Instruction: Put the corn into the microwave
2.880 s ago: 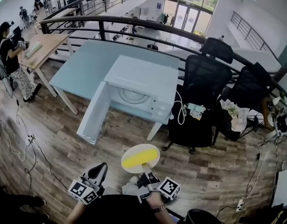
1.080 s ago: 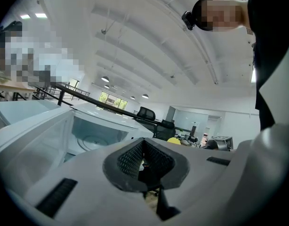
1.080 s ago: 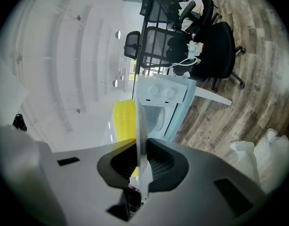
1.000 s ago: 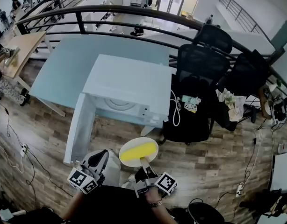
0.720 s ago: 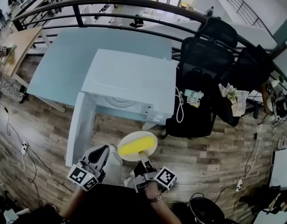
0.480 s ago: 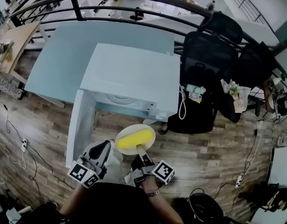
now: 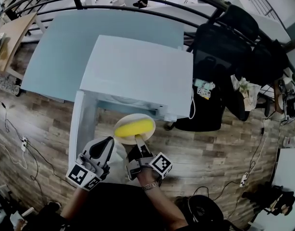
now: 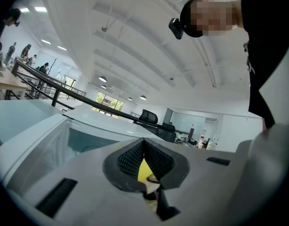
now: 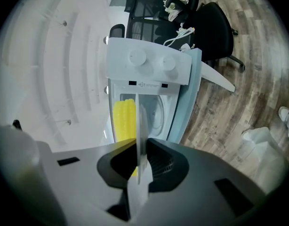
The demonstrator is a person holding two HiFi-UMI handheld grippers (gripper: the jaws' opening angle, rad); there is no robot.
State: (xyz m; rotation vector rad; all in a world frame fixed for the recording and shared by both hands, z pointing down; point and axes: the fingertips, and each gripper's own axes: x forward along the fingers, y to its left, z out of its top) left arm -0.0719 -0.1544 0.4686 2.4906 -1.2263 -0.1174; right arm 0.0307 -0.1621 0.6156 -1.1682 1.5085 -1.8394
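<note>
Head view is showing a white microwave (image 7: 138, 69) sitting on a pale table (image 7: 51, 47), its door (image 7: 81, 124) hanging wide open on the microwave's left side. Just in front of the microwave's open mouth, the right gripper (image 7: 137, 139) is holding a round plate (image 7: 138, 117) level, its jaws clamping tight on the plate's near rim. A yellow cob of corn (image 7: 133, 127) is lying across the plate, so the corn is sitting outside the cavity, right at its threshold. In the right gripper view the plate is showing edge-on between the pressed pads, and beyond it the glass turntable (image 9: 157, 114) is lying bare inside the microwave. The left gripper (image 7: 107, 143) is hanging in front of the microwave's door, beside the plate, its jaws meeting at the tips and gripping nothing. A black office chair (image 7: 219, 47) is standing to the microwave's right.
</note>
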